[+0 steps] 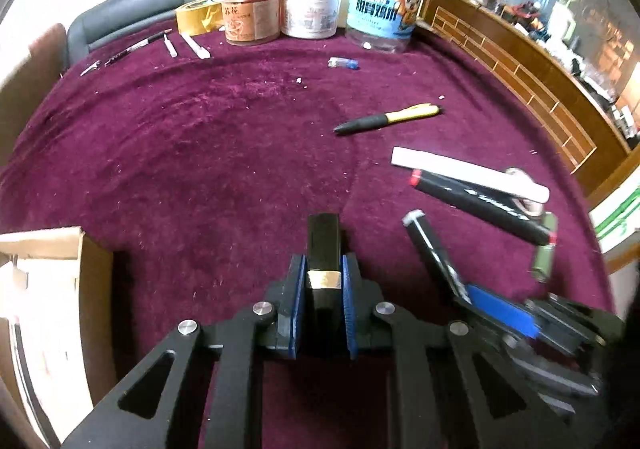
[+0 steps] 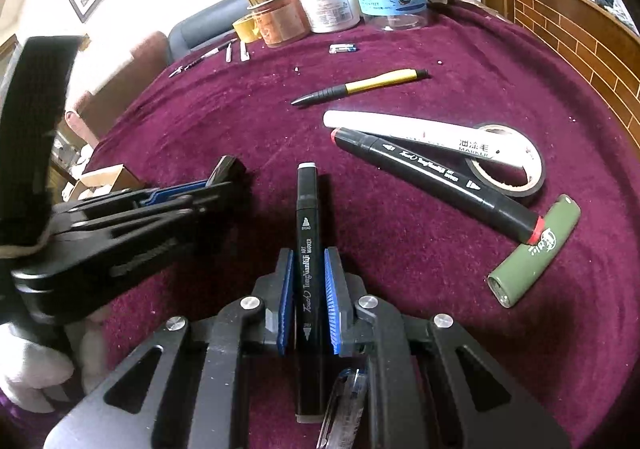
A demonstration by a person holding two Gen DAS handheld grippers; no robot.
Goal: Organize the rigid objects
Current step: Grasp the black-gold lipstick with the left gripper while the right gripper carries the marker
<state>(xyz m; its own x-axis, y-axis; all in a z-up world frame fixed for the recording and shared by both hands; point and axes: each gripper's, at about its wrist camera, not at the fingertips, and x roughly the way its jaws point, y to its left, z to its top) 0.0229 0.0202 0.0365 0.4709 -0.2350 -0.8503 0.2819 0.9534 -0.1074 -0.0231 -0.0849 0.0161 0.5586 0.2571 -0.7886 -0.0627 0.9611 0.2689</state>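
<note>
In the left wrist view my left gripper [image 1: 325, 263] is shut on a black rectangular stick with a gold band [image 1: 323, 241], which points forward over the purple cloth [image 1: 200, 153]. The right wrist view shows my right gripper [image 2: 309, 255] shut on a black art marker [image 2: 306, 209] lying along its fingers. The same marker [image 1: 430, 245] and the right gripper [image 1: 466, 291] appear at the lower right of the left view. The left gripper [image 2: 216, 181] with its black stick [image 2: 230, 165] sits at the left of the right view. The two grippers are side by side, close together.
On the cloth lie a yellow-black pen [image 2: 360, 85], a white marker [image 2: 400, 131], a red-capped black marker [image 2: 432, 179], a tape roll [image 2: 520, 173], a green tube [image 2: 536, 249] and a small blue lighter [image 2: 342, 48]. Jars [image 1: 312, 5] stand at the back. A cardboard box [image 1: 48, 289] sits left.
</note>
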